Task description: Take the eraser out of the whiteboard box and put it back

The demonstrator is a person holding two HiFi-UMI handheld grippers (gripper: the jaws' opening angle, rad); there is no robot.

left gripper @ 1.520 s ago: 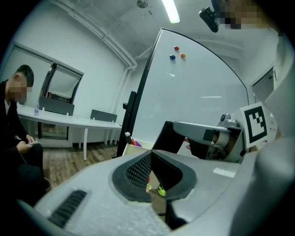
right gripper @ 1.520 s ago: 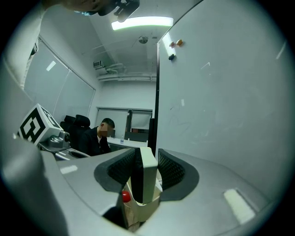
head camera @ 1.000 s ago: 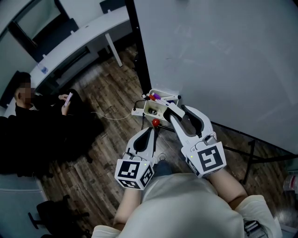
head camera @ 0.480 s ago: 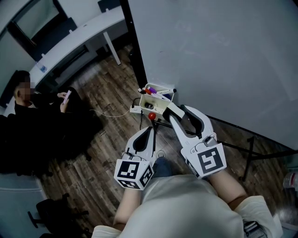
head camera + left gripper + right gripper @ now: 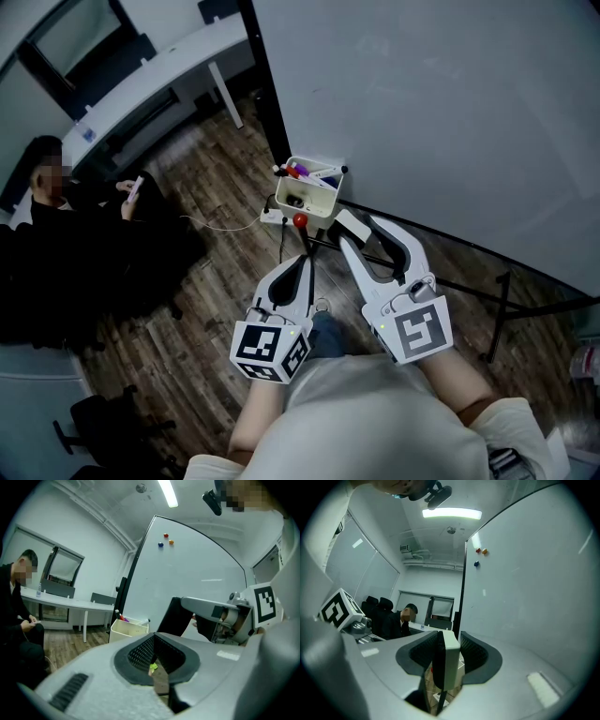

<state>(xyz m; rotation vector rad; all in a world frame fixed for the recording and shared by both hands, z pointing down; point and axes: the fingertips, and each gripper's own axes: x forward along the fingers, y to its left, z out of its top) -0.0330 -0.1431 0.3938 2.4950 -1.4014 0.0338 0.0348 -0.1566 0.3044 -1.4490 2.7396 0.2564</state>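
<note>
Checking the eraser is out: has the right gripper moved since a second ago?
Yes. The right gripper, holding the eraser, has drawn back from the whiteboard box, toward its holder.

Whiteboard (image 5: 450, 112) gleaming smooth and glossy, floor (image 5: 216, 319) showing matt wood grain, box (image 5: 319, 202) looking like matt cream plastic.

A cream whiteboard box (image 5: 319, 199), holding markers (image 5: 299, 172), hangs above the wooden floor (image 5: 206, 319).
</note>
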